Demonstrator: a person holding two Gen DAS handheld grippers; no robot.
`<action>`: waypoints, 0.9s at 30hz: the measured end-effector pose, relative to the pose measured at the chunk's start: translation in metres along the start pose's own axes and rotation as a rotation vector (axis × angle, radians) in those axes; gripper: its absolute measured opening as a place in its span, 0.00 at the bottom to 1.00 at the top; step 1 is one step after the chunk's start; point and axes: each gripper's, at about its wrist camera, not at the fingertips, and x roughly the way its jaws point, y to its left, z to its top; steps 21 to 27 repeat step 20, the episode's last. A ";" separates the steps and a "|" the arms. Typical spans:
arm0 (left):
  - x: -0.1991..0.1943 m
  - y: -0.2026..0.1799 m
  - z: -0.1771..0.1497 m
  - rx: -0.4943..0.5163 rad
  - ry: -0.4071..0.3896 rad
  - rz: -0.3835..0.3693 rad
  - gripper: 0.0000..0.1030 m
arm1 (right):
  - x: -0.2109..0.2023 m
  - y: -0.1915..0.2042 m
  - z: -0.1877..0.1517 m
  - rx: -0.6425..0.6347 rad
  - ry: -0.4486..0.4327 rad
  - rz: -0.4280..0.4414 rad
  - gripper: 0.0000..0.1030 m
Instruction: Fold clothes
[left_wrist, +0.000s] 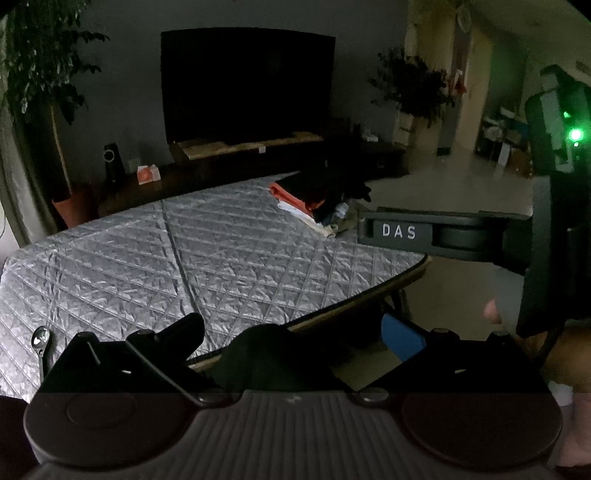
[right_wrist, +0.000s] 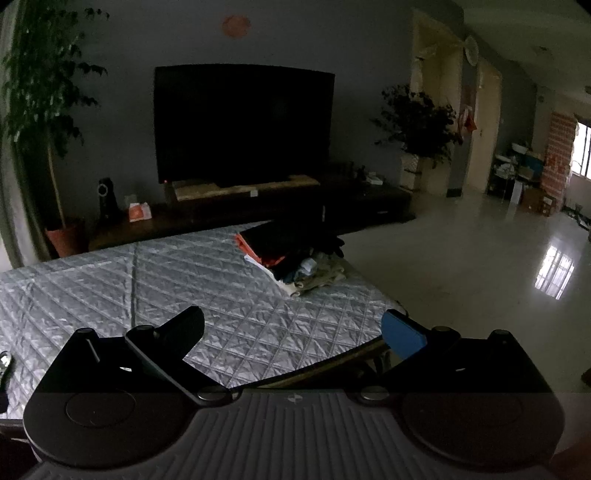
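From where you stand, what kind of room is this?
Most likely a home living room. A big dark TV sits on a low stand, potted plants flank it, and a quilted table holds a pile of clothes.

Black hand-held gripper (right_wrist: 293, 330), one blue fingertip (right_wrist: 400, 332)

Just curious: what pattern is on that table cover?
Silver quilted diamonds on the table cover, clearest in the right wrist view.
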 end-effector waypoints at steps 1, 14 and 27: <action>0.000 0.000 0.000 -0.001 -0.005 -0.001 0.99 | 0.000 0.001 0.000 -0.003 0.000 0.000 1.00; -0.002 -0.001 -0.001 0.010 -0.038 0.012 0.99 | 0.002 0.003 0.000 -0.019 0.007 -0.024 1.00; -0.005 0.001 -0.001 0.017 -0.039 0.014 0.99 | 0.002 0.004 0.000 -0.020 0.009 -0.024 1.00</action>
